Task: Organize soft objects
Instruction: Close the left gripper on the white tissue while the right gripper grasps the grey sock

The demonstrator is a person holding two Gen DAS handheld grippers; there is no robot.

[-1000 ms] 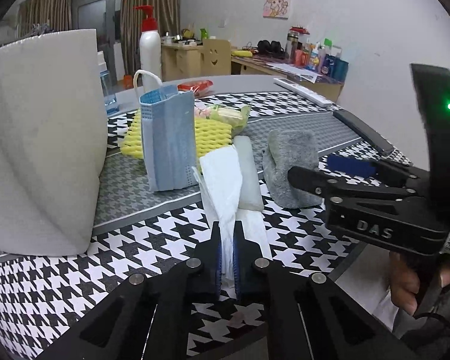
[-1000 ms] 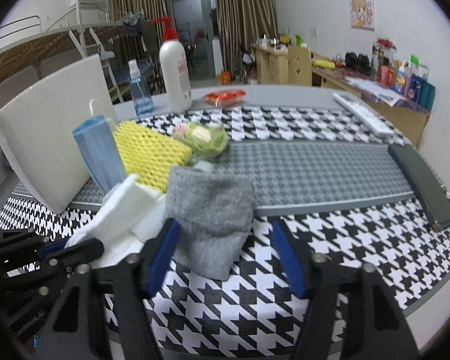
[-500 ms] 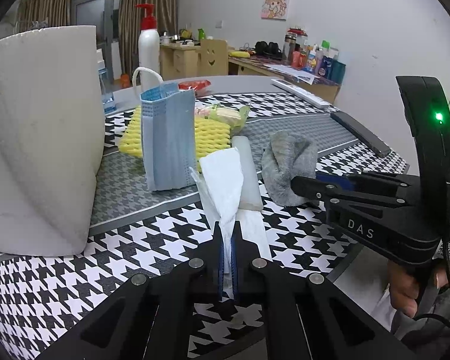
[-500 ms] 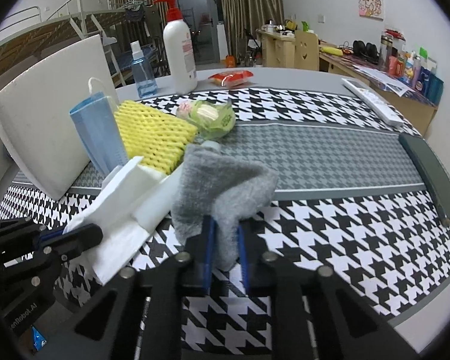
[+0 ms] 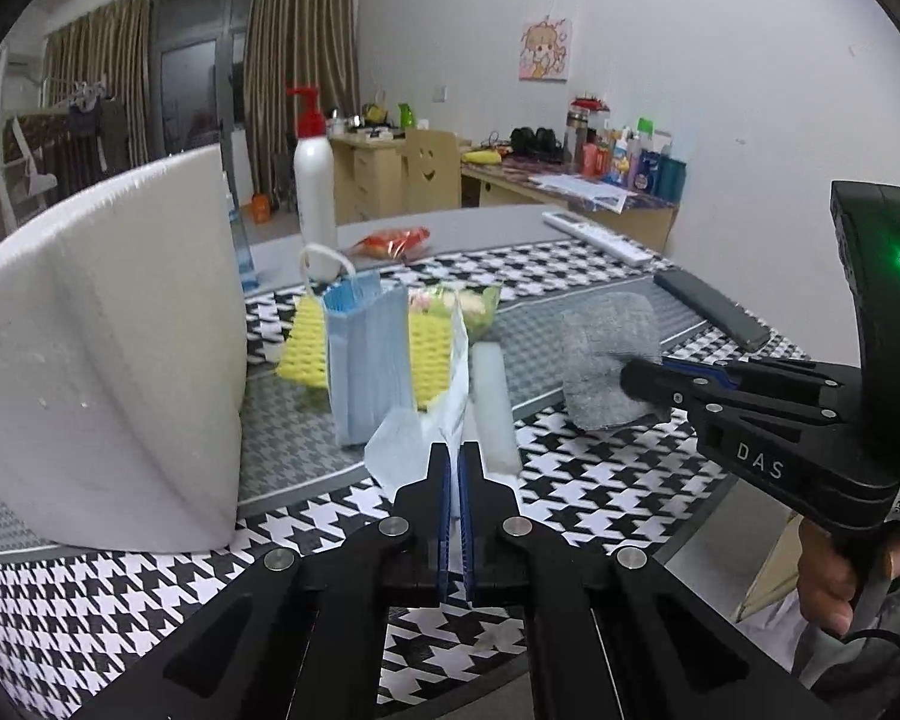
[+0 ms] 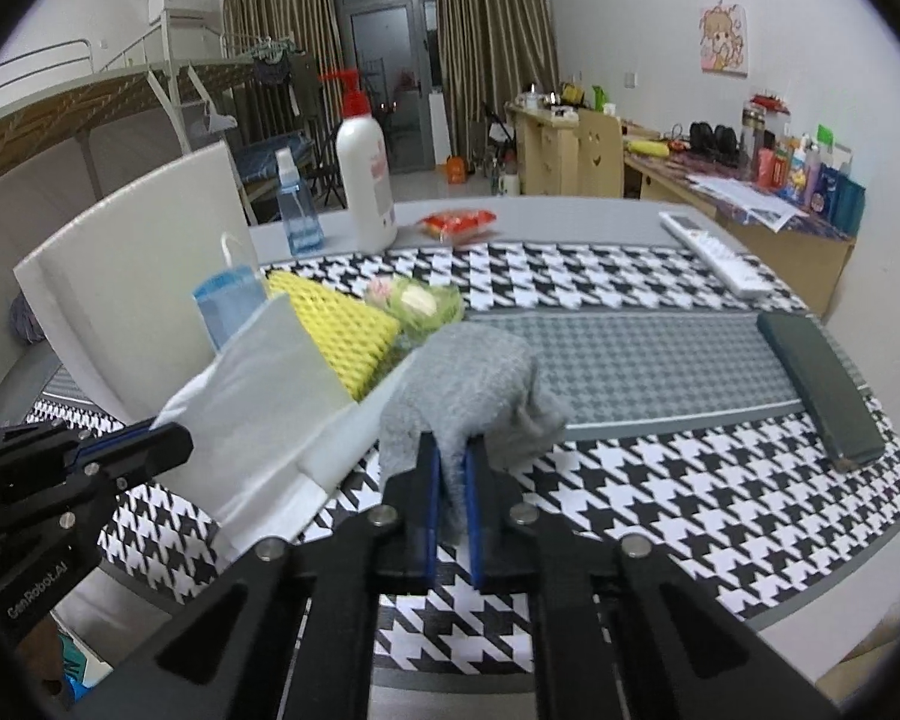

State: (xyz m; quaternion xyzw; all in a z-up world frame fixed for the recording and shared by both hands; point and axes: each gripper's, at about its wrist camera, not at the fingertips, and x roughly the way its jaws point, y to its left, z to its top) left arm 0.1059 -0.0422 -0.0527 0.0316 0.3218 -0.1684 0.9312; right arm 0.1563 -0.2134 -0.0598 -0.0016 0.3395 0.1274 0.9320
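On table: 1 tissue (image 5: 450, 372) pinched, left claw (image 5: 455, 462) | 1 grey cloth (image 6: 468, 384) pinched, right claw (image 6: 452, 462)

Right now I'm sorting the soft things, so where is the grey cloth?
The grey cloth hangs pinched in the right gripper, centre of the right wrist view, just right of the white tissue and in front of the yellow foam net.

Two bottles (image 6: 363, 165) (one pump, one spray), one remote (image 6: 717, 252), one mask (image 6: 228, 300).

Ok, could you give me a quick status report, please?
Left hand-held gripper shut on white tissue. Right hand-held gripper shut on grey cloth. Nothing blocking.
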